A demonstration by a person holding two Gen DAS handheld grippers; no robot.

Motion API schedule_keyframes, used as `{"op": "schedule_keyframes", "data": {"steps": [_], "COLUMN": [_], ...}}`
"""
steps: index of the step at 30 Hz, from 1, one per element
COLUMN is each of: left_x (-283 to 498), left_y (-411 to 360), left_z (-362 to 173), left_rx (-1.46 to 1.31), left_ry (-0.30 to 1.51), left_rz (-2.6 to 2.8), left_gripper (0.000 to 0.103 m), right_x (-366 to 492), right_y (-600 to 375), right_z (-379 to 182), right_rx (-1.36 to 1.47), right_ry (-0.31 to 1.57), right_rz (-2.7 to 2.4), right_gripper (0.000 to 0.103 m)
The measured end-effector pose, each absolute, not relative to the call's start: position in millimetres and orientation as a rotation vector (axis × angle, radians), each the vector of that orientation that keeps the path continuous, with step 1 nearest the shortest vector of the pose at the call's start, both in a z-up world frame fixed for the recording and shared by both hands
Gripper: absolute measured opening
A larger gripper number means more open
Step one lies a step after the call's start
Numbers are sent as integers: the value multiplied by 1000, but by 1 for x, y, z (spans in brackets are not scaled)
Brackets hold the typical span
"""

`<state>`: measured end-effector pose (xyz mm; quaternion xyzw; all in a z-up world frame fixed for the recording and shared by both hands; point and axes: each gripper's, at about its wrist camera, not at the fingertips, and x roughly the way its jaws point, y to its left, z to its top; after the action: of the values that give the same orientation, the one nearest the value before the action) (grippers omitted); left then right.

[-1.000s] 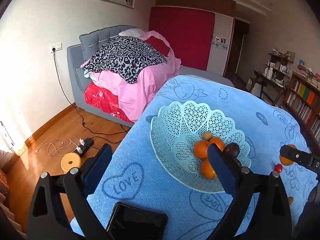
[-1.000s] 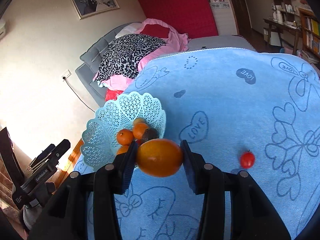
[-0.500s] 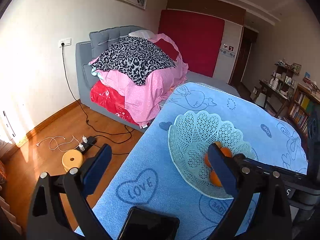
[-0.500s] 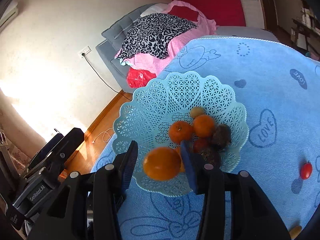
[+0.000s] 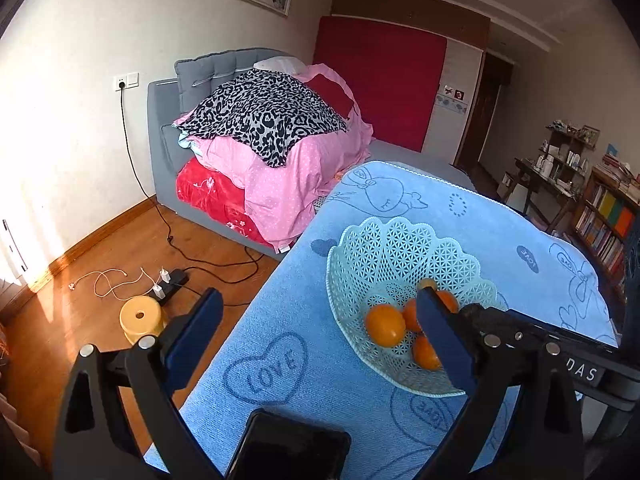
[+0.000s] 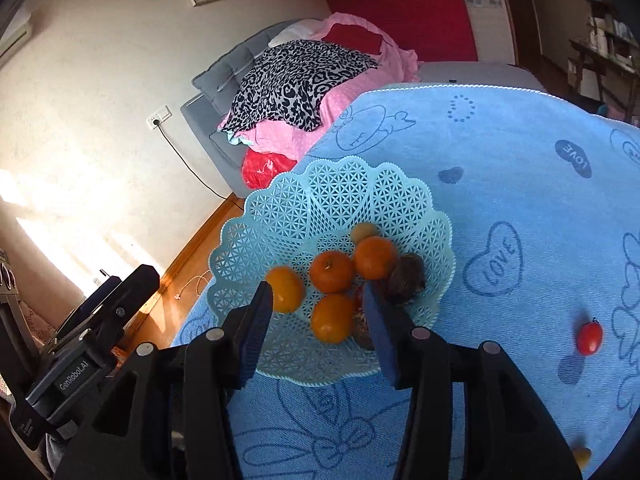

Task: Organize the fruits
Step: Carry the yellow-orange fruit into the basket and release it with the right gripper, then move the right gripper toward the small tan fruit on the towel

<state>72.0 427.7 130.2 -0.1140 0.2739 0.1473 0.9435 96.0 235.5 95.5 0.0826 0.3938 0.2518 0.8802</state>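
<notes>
Showing the release just completed: right gripper [image 6: 316, 296], clamped on an orange above the open cloth one second ago and carrying it over the basket half a second ago, now with fingers spread wide and nothing between them. Released orange [image 6: 285, 289] lying inside the lattice basket [image 6: 332, 165], on its left side, just beyond the left fingertip and slightly apart from the other fruit. Left gripper [image 5: 318, 298] likewise spread wide and empty, hovering over the left edge of the blue cloth [image 6: 520, 152], beside the basket. Judged meaning: one more fruit delivered, right gripper free to fetch the next.

Counted inside the basket: four oranges, the released one included; one small yellowish fruit [image 6: 364, 232] at the far side; one dark brown fruit [image 6: 406, 280] on the right; a second dark piece and something red partly hidden behind the right finger, kind uncertain.

Counted outside the basket: one red cherry tomato [image 6: 589, 337], well apart from the basket toward the right edge of the cloth; one small yellow-orange fruit [image 6: 580, 456] at the near right corner, mostly cut off. At least two pieces judged left to collect.
</notes>
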Motion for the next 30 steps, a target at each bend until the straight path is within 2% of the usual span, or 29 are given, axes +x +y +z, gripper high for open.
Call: {"op": "schedule_keyframes", "data": {"steps": [13, 30], "left_x": [75, 74], "left_y": [407, 352], "left_z": [125, 117], "left_rx": [-219, -162], "left_ry": [585, 604], "left_rz": [244, 111], "left_gripper": [100, 100], "right_x": [83, 17], "right_y": [146, 20], "right_z": [84, 59], "right_rx": [228, 259], "right_ry": [807, 774], "right_rz": [342, 48], "right_gripper": [57, 58]}}
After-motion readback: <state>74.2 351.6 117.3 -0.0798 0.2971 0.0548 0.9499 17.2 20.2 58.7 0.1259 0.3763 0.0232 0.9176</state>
